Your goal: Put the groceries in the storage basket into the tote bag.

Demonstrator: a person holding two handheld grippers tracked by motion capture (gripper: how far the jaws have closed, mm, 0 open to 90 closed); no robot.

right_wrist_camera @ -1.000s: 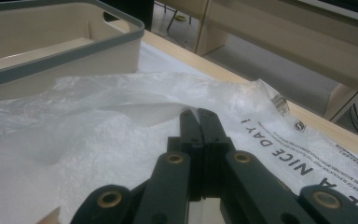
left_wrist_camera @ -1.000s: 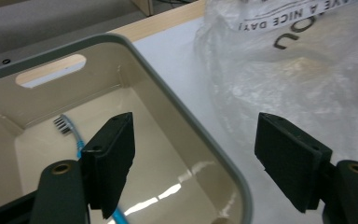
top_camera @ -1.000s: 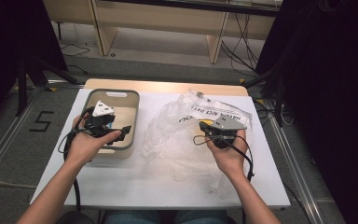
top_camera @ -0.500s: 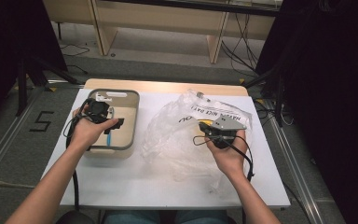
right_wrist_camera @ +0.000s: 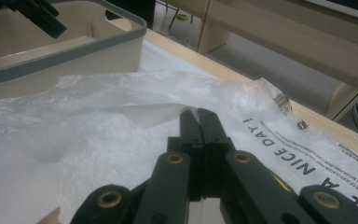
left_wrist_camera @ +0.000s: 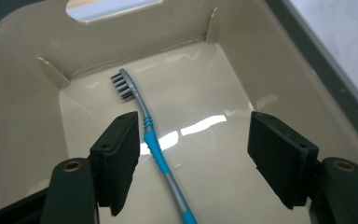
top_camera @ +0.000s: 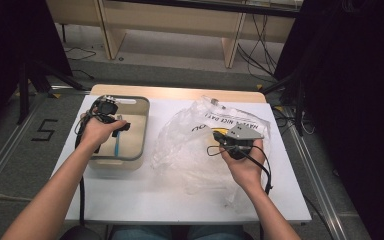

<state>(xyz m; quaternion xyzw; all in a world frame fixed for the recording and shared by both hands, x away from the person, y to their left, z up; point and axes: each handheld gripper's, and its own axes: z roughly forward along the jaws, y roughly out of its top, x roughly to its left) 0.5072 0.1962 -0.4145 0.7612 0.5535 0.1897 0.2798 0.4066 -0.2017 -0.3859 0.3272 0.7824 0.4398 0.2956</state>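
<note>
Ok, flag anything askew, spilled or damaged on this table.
Nothing spilled or broken. The plastic bag lies crumpled, pinched by the right tongs. The toothbrush lies diagonally in the bin, between the open left tongs.

Clear plastic bag [right_wrist_camera: 279, 154]: black print, "NICE DAY!" readable, smaller lines below too fine to read. Floor [top_camera: 10, 150]: dark tape mark "5" [top_camera: 44, 129].

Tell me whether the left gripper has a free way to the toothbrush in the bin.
Probably yes: the left gripper hangs open over the toothbrush lying alone in the bin.
</note>
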